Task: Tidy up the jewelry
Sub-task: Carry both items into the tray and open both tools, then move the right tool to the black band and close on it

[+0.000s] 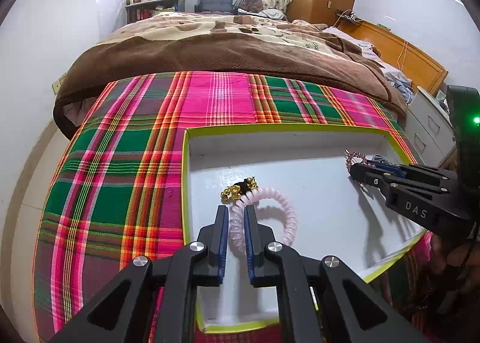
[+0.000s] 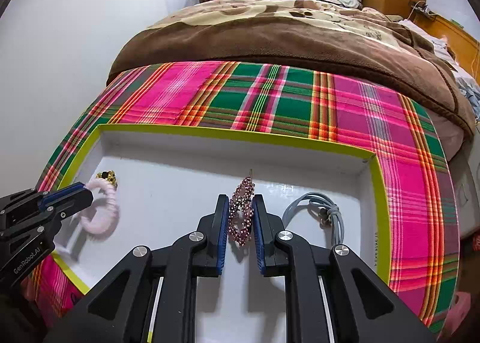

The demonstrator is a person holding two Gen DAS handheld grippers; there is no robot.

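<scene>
Bedroom, white tray [image 2: 378, 193] on plaid cloth: our right gripper [image 2: 239, 208] narrowly parted, beaded clip [image 2: 241, 211] lengthwise between fingers, frame centre; our left gripper [image 1: 236, 217] likewise straddles pink coil bracelet [image 1: 280, 211], lower centre; grip unconfirmed.

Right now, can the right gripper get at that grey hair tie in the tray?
Probably not yet. The right gripper looks shut on the pink beaded clip, so it is occupied. The grey hair tie lies uncovered just to its right in the tray, with nothing between them.
</scene>
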